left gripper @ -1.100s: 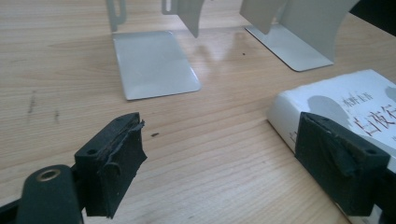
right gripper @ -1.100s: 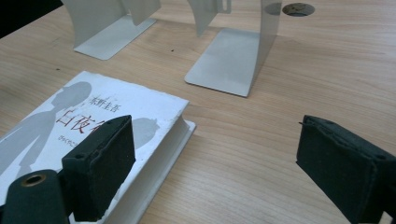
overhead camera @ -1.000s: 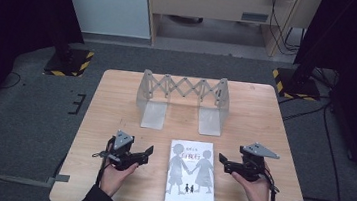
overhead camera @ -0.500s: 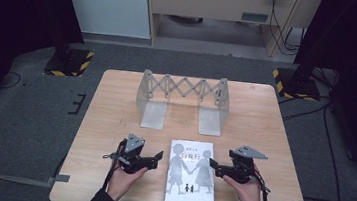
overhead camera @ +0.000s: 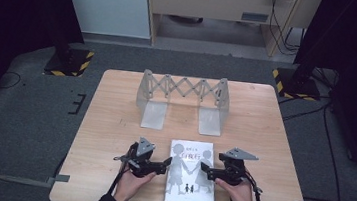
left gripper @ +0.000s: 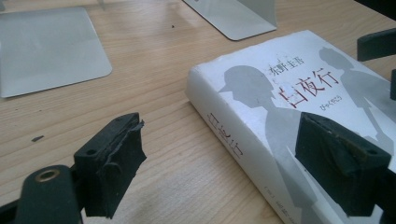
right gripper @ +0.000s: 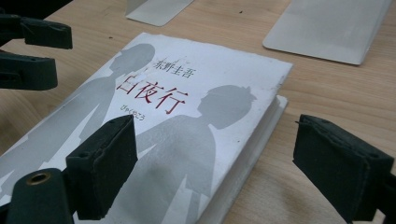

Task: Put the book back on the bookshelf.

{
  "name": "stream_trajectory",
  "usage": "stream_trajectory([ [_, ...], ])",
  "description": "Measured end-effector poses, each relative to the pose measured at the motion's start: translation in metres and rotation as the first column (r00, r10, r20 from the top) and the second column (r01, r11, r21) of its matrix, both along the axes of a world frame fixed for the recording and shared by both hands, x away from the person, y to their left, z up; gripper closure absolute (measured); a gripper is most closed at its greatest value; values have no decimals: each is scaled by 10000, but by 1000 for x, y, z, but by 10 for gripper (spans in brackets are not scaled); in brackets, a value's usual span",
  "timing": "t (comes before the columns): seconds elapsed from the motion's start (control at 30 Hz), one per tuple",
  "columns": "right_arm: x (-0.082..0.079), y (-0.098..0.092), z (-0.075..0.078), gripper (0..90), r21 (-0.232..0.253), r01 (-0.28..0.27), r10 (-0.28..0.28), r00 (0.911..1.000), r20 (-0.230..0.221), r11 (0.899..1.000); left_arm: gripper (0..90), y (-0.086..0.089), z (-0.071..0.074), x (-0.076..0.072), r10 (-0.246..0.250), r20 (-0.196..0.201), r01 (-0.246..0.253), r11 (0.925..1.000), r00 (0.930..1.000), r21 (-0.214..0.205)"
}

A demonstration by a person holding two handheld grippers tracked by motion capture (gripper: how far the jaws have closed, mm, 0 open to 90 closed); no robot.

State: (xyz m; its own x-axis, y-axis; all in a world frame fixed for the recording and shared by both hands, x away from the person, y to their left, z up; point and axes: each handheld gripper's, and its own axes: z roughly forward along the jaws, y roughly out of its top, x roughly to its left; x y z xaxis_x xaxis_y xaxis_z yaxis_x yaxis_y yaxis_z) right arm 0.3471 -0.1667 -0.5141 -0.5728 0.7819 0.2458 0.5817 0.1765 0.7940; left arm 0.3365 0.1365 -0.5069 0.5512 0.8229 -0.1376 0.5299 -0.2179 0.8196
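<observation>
Both hand-held grippers have closed in on the book [overhead camera: 191, 173], left [overhead camera: 165, 165] and right [overhead camera: 203, 169] alike. Book lies flat on the bench [overhead camera: 114, 119] between them, long axis pointing away; jaws spread, pinching nothing.

White book [overhead camera: 191, 180], flat, table's near edge

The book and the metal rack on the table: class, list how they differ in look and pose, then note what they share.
The book lies flat near the table's front edge, between the two grippers; the metal rack stands upright farther back. The book is a closed white block with grey silhouettes and red lettering on its cover; the rack is bare grey metal, two end plates joined by a criss-cross lattice. Both rest on the wooden table, and neither is gripped.
</observation>
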Motion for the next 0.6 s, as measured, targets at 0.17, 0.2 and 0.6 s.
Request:
stream_trajectory([
  [0.17,0,6,-4,157,-4,-114,114,9999,-58,9999,143,-5,-3,0,-93,-114,93,9999,9999,52],
  [0.2,0,6,-4,162,-9,-153,152,9998,-126,9999,142,-7,-4,0,-123,-118,124,9999,9999,87],
  [0.6,2,12,-9,156,172,-403,407,9988,-260,9990,114,-19,-11,1,-502,-1,502,9986,9987,157],
])
